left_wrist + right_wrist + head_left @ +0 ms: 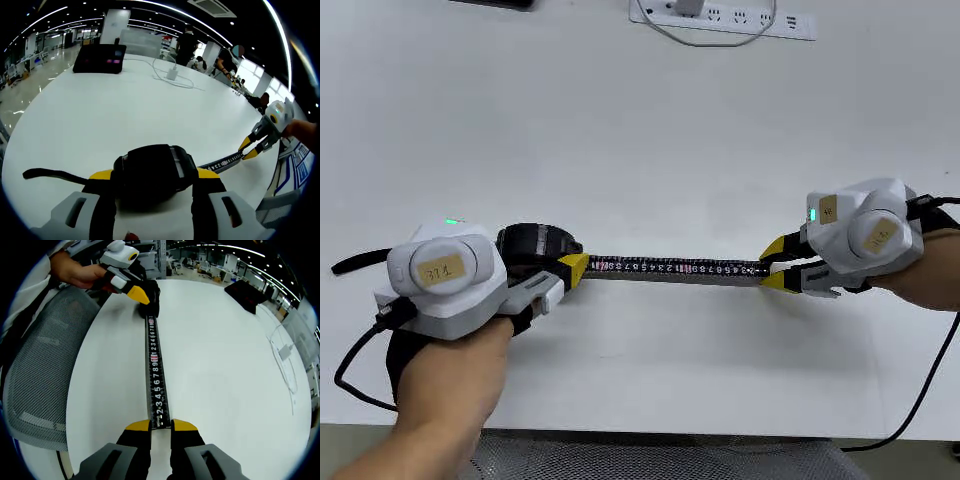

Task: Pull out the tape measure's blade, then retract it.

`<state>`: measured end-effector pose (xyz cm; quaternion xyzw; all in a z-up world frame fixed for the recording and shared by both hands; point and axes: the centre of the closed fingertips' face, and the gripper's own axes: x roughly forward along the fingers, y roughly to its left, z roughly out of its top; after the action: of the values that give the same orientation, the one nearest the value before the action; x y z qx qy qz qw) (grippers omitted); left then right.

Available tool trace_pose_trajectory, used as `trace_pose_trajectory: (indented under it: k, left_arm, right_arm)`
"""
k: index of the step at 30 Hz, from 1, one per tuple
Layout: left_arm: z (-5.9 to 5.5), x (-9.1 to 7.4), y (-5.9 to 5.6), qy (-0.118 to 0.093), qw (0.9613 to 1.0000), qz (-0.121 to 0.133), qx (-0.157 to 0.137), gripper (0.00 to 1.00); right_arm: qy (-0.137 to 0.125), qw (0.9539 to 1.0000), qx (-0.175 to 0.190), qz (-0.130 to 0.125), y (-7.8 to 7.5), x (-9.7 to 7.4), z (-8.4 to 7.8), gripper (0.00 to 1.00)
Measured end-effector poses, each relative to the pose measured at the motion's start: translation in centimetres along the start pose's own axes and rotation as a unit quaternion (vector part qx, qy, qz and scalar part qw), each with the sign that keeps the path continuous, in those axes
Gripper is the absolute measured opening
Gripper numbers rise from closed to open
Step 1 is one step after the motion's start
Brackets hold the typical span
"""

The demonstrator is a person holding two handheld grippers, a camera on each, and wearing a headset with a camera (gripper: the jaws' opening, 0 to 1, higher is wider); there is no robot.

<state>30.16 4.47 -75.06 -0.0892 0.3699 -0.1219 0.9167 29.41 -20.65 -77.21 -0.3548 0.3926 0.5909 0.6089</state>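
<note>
The work surface is a wide white table, plain and matte, standing in a large open hall with long strips of ceiling light and a shiny floor; some people are at the far side in the left gripper view. A white power strip lies at the far edge of the table with a thin white cable curling beside it, and a flat black device rests further along the same edge. A grey mesh chair is just beside the near edge. The black tape measure case sits on the table, gripped between the yellow-tipped jaws of the left gripper, which are closed against its two sides. The blade is drawn out straight across the table, and the right gripper has its jaws pinched on the blade's end. The blade carries printed numerals, 2 to 9 readable, then a red mark. A tan sticker on the left gripper seems to read "331"; the stickers on the right one I cannot read.
</note>
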Motion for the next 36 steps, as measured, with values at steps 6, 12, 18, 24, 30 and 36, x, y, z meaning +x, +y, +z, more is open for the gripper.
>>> trace_pose_trajectory:
  k: [6,12,18,24,30,36]
  left_arm:
    - [0.0,0.0,0.0,0.000,1.0000,-0.001,0.000,0.57]
    - [0.0,0.1,0.0,0.000,1.0000,-0.002,0.001,0.57]
    - [0.0,0.1,0.0,0.000,1.0000,-0.003,0.001,0.57]
    - [0.0,0.1,0.1,0.001,1.0000,-0.005,0.001,0.57]
    - [0.0,0.0,0.0,0.002,1.0000,-0.006,0.000,0.56]
    - [0.0,0.0,0.0,0.002,1.0000,-0.008,-0.001,0.56]
  right_arm:
    - [0.000,1.0000,0.001,0.001,0.1,0.0,0.0,0.10]
    - [-0.010,0.9999,0.002,0.006,0.0,0.2,0.8,0.10]
    - [-0.011,0.9999,0.000,0.008,-0.1,0.5,1.4,0.10]
    - [-0.014,0.9998,-0.002,0.011,0.0,0.8,1.8,0.10]
    - [-0.020,0.9996,-0.006,0.019,0.1,1.3,2.6,0.10]
    - [-0.028,0.9993,-0.006,0.024,0.0,1.6,3.2,0.10]
